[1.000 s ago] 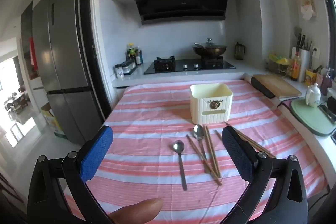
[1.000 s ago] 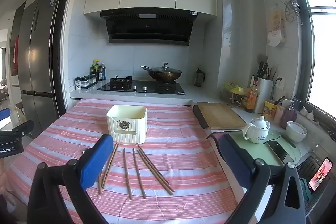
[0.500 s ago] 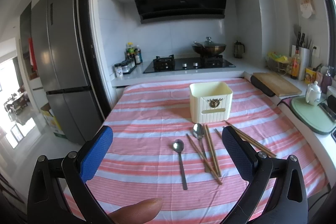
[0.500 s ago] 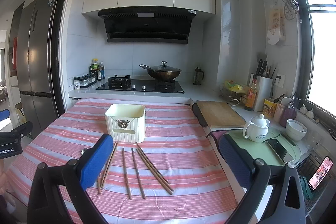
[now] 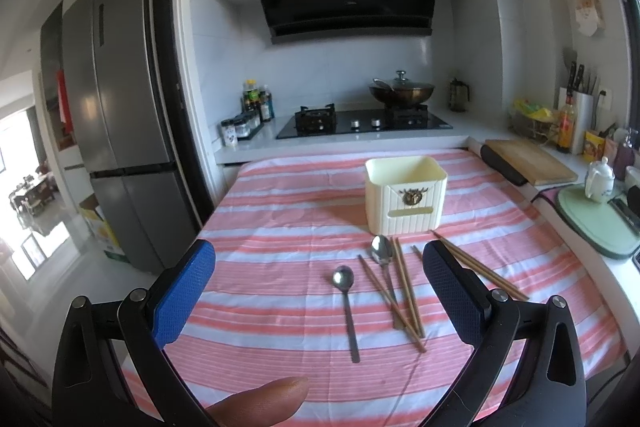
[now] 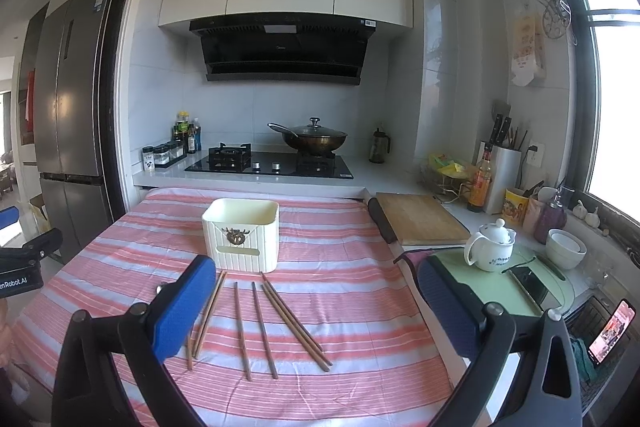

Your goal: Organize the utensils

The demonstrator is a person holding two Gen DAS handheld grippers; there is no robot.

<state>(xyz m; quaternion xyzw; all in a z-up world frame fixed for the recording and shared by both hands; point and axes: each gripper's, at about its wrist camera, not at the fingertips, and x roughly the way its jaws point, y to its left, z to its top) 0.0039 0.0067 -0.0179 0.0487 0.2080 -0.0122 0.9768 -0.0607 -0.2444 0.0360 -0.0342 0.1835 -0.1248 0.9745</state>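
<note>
Presently, both grippers hovered above the near edge of the counter (image 5: 280, 203), which was covered by a pink-and-white striped cloth (image 6: 340, 259). The left gripper (image 5: 319, 293) had its jaws spread wide with nothing between them; a fingertip (image 5: 264, 401) showed at the bottom of the left wrist view. The right gripper (image 6: 316, 307) likewise had its jaws spread wide and held nothing.

A cream ribbed utensil holder (image 5: 405, 193) stood upright toward the middle of the counter, a metal emblem on its front face. What could be seen of its interior from either view held no utensils.

All utensils lay on the cloth in front of the holder. One spoon (image 5: 346, 307) lay alone, bowl toward the holder. A second spoon (image 5: 382, 255) lay just beside it to the right, its handle running among loose chopsticks (image 5: 406, 291). A pair of chopsticks (image 6: 296, 323) lay side by side, angled, nearest the right gripper.

Further right, off the cloth, a wooden cutting board (image 6: 420, 219) and a white teapot (image 6: 490, 245) on a green mat were noted. A lidded wok (image 6: 314, 139) sat on the hob behind.
</note>
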